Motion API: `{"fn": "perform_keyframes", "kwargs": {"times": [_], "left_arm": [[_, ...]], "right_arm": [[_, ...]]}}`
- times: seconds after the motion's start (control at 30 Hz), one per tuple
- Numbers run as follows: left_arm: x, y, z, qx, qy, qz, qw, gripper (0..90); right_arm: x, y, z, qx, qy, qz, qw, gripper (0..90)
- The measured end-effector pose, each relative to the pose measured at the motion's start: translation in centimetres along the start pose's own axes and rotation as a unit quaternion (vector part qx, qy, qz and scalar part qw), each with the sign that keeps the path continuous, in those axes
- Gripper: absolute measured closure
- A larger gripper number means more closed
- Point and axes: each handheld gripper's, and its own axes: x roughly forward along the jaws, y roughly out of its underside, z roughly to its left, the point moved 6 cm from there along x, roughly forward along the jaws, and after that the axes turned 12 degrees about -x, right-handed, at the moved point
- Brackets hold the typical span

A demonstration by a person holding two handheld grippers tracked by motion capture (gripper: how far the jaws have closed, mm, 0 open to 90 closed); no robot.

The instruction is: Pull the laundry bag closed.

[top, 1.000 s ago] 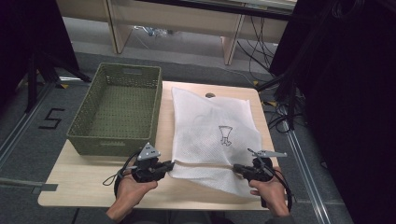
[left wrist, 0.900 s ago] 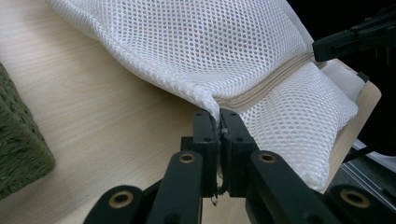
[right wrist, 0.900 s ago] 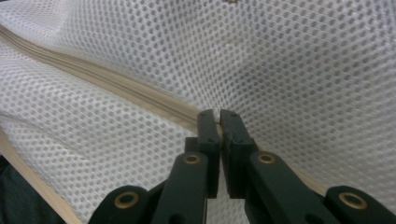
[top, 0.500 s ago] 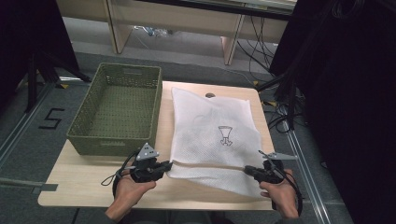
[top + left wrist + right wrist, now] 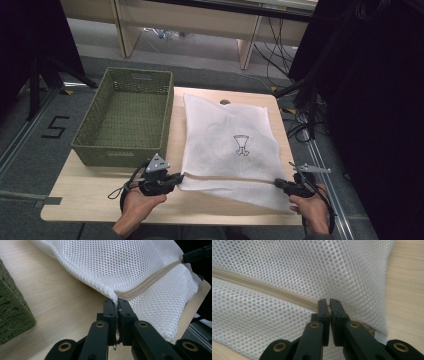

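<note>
Both pairs of jaws were pinched tight on the mesh bag (image 5: 231,145), which lay on the table (image 5: 90,197) beside the basket (image 5: 125,117), the left gripper (image 5: 176,179) at one zip end, the right gripper (image 5: 278,184) at the other.
</note>
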Motion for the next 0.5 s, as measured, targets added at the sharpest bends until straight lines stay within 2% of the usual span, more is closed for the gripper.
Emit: {"fn": "perform_keyframes", "kwargs": {"times": [0.07,0.13,0.33,0.4,0.43,0.5], "left_arm": [[0.0,0.0,0.0,0.0,-0.001,0.0,1.0,85.8],[0.0,0.0,0.0,0.001,-0.002,0.0,1.0,85.8],[-0.2,-0.1,0.4,0.0,-0.008,-0.003,1.0,85.8],[-0.2,-0.2,0.6,-0.001,-0.01,-0.004,0.9999,85.8],[-0.3,-0.1,0.7,-0.002,-0.01,-0.003,0.9999,85.8],[-0.3,0.0,0.7,-0.001,-0.01,-0.001,0.9999,85.8]], "right_arm": [[-0.1,0.1,-0.2,0.003,-0.003,-0.003,1.0,88.5],[-0.3,0.2,-0.6,0.004,0.005,0.0,1.0,88.5],[-0.9,1.1,-2.1,0.032,0.015,0.001,0.9994,88.5],[-1.0,1.5,-2.6,0.036,0.026,0.009,0.999,88.5],[-1.0,1.6,-2.9,0.035,0.025,0.007,0.999,88.5],[-0.9,1.9,-3.3,0.051,0.021,0.009,0.9984,88.5]]}}
